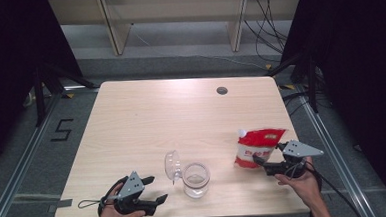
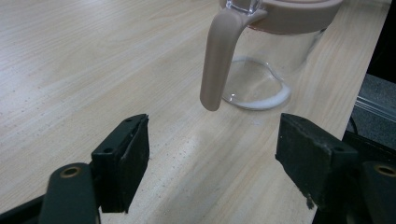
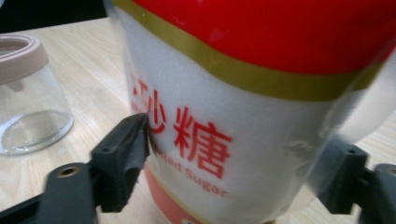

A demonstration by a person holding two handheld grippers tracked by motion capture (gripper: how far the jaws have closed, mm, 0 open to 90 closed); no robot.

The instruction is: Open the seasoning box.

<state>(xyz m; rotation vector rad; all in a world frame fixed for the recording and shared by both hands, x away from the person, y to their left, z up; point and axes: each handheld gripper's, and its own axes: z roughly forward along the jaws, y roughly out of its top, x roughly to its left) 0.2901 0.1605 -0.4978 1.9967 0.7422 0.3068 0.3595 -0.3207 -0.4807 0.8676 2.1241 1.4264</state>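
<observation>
The red and white plastic pouch of sugar stands upright near the right edge of the pale wooden surface, its white spout cap at the top left corner. In the right gripper view the pouch sits between the two black jaws of the right claw; the left pad touches the white panel beside the red lettering, and the right pad lies against the pouch's clear edge. The right claw therefore appears to be grasping the pouch low on its body, though the grip looks light rather than firm.

To the left of the pouch, near the front edge, stands the clear glass jar with a beige ring, its transparent lid flipped open and leaning to the left. A thin white trace rings the jar's base, and a beige latch arm hangs from the rim.

The left claw rests released at the near left corner, its jaws wide with only bare wood between them, pointing toward the jar.

The step in hand seems to be taking hold of the pouch. Next, the grip probably needs tightening before the pouch is lifted and carried over the jar's mouth, keeping it level so it does not sag.
</observation>
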